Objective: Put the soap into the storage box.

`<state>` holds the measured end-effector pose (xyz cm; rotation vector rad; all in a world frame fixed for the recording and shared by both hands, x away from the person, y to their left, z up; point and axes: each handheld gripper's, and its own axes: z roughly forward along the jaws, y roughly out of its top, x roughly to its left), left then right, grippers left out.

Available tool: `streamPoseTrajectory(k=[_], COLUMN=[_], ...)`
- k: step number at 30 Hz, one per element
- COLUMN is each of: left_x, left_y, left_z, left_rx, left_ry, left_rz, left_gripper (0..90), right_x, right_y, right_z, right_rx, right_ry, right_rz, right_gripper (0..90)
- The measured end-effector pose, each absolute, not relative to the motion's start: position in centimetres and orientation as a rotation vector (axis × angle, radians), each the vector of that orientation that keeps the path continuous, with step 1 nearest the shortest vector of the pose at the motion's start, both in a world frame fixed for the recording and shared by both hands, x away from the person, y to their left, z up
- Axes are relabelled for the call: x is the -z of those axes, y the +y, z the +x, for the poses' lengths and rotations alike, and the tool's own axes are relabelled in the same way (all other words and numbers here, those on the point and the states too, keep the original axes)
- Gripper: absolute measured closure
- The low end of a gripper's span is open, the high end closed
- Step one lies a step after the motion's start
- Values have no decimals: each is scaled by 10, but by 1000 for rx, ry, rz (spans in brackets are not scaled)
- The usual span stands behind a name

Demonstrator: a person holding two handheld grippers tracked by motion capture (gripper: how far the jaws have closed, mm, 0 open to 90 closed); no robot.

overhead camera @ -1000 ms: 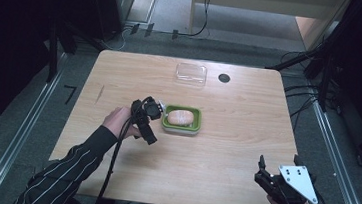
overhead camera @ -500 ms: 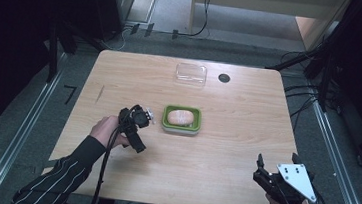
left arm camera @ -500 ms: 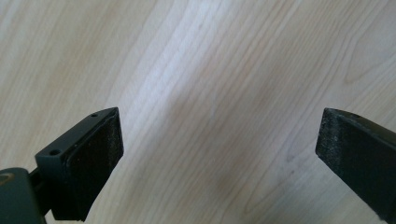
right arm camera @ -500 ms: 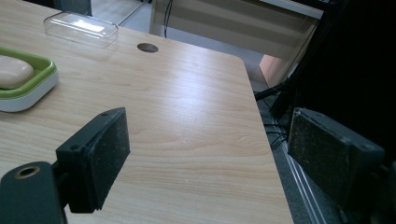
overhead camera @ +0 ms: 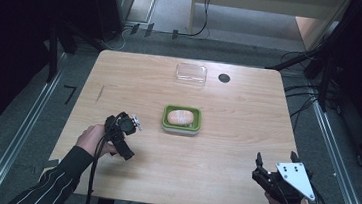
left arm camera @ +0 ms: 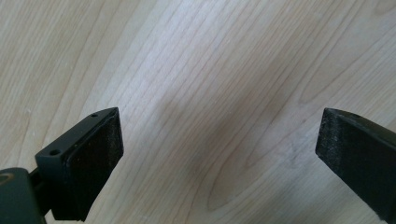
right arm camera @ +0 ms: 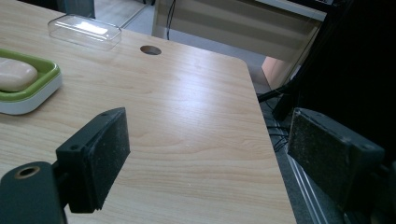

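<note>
Honestly, the work in hand looks like the soap [overhead camera: 181,117] sitting in its green dish [overhead camera: 181,128] mid-desk, with the clear lid [overhead camera: 191,73] well apart near the far edge. The left gripper [overhead camera: 134,123] hovers just left of the dish, fingers spread wide over bare desk [left arm camera: 196,70], holding nothing. The right gripper [overhead camera: 273,163] waits at the near right corner, fingers wide too. Best bet: the person squares the left fingers across the dish before closing. Hard to tell whether the soap lies loose.

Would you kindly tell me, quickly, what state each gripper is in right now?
Left gripper: open, holding nothing, over bare table.
Right gripper: open, holding nothing, near the table's right edge.
</note>
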<state>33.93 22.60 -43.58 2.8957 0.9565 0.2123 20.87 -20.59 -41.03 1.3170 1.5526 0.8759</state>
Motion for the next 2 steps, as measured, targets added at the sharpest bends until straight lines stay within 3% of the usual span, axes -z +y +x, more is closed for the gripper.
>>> streamPoseTrajectory(k=[2], left_x=[437], left_y=[228], left_z=[339], left_rx=[-209], left_ry=[968], left_rz=[2893], left_gripper=[13], right_x=[411], right_y=[-205], right_z=[210], right_rx=[-879], right_ry=[1552], right_rz=[1316], right_gripper=[136])
